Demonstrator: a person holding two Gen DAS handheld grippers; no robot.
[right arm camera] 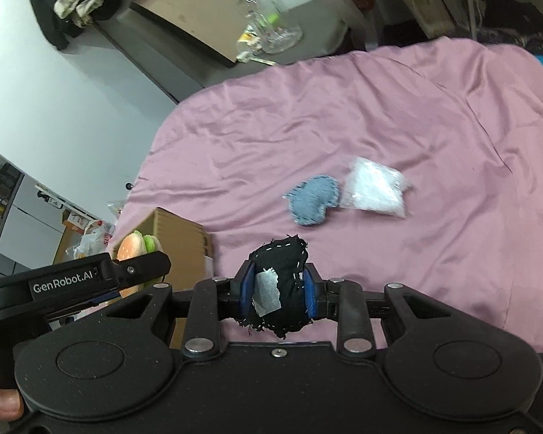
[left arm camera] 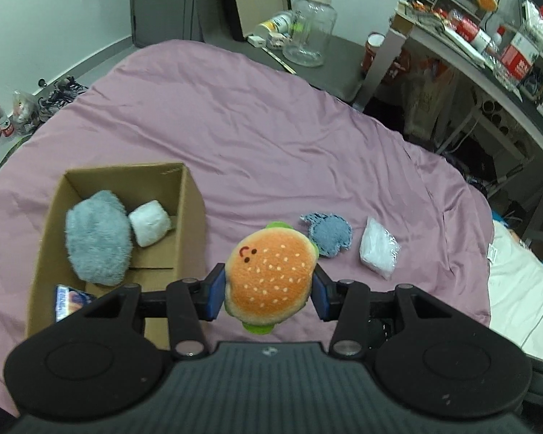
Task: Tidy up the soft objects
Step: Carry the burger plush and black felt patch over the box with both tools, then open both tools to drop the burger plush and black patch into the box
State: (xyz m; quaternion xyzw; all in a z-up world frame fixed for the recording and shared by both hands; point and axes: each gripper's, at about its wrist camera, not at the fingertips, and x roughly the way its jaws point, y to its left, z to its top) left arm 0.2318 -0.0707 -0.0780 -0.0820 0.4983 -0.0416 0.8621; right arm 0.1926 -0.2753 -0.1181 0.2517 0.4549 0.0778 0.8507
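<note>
My left gripper (left arm camera: 268, 291) has its jaws clamped on the burger plush (left arm camera: 269, 279), which hangs above the purple bed (left arm camera: 271, 126), just to the right of the cardboard box (left arm camera: 190, 224). My right gripper (right arm camera: 277, 291) has its jaws pressed tight on a black stitched fabric piece (right arm camera: 282, 282), held over the bed on the same side of the box, a little farther from it than the burger.

Inside the box already lie a fluffy grey plush (left arm camera: 97, 238), a white soft cube (left arm camera: 150, 222) touching it, and a small printed packet (left arm camera: 70, 300) in the near corner. So I judge the sorting roughly half done.

Left to do: both held pieces must go into the box. Well to the right of the box, a blue denim patch (left arm camera: 329, 235) and a clear bag of white stuffing (left arm camera: 378, 247) lie on the bed, just beside each other.
</note>
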